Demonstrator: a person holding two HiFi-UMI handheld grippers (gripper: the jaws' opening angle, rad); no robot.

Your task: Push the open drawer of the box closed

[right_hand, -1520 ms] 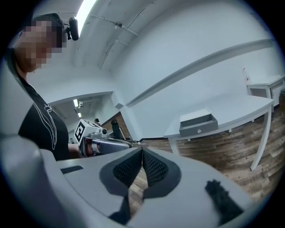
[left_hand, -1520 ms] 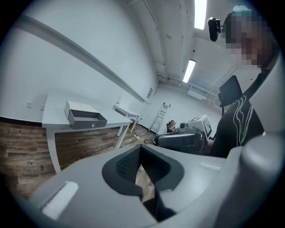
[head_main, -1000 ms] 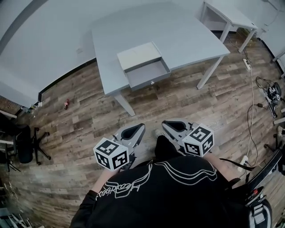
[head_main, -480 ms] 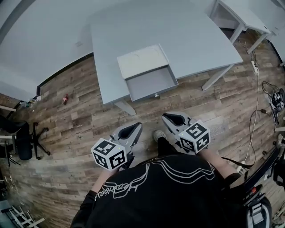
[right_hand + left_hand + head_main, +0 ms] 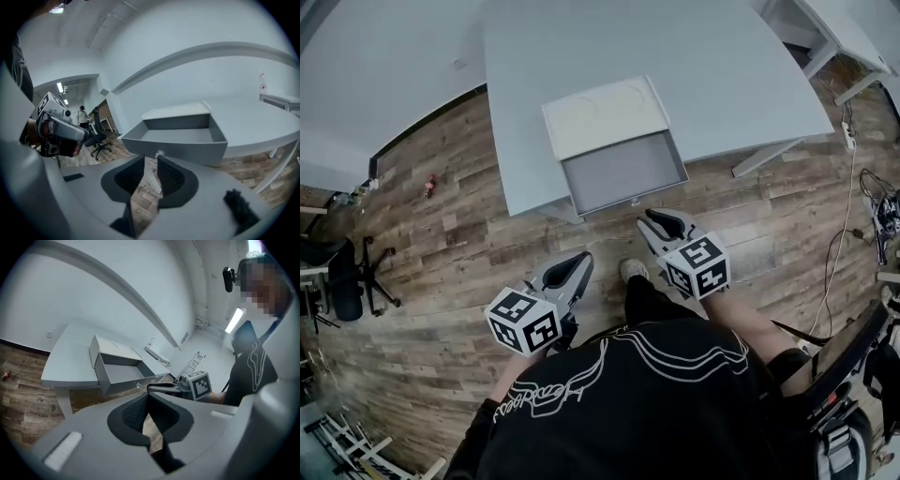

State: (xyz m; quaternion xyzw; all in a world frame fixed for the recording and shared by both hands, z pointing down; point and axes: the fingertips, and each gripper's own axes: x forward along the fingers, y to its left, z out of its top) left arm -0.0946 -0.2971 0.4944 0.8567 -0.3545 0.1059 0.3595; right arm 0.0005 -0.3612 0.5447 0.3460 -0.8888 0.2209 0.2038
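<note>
A grey box with a white top [image 5: 605, 115] sits at the near edge of the grey table [image 5: 722, 75]. Its drawer [image 5: 623, 173] is pulled out toward me and looks empty; a small knob [image 5: 636, 201] sits on its front. My right gripper [image 5: 649, 217] hangs just below the drawer front, apart from it, jaws close together and holding nothing. In the right gripper view the knob [image 5: 160, 153] lies straight past my right gripper [image 5: 150, 158]. My left gripper [image 5: 581, 258] is lower and to the left, shut and empty. The left gripper view shows the drawer [image 5: 123, 372] beyond my left gripper [image 5: 146, 397].
The floor is wood plank. A table leg [image 5: 769, 155] slants down at the right, and a second table [image 5: 825, 33] stands at the far right. An office chair [image 5: 342, 272] is at the left, with cables [image 5: 853, 187] along the right side.
I have come closer to the table, so the box and drawer look larger and nearer. The right gripper has risen toward the drawer front. The left gripper has stayed low.
</note>
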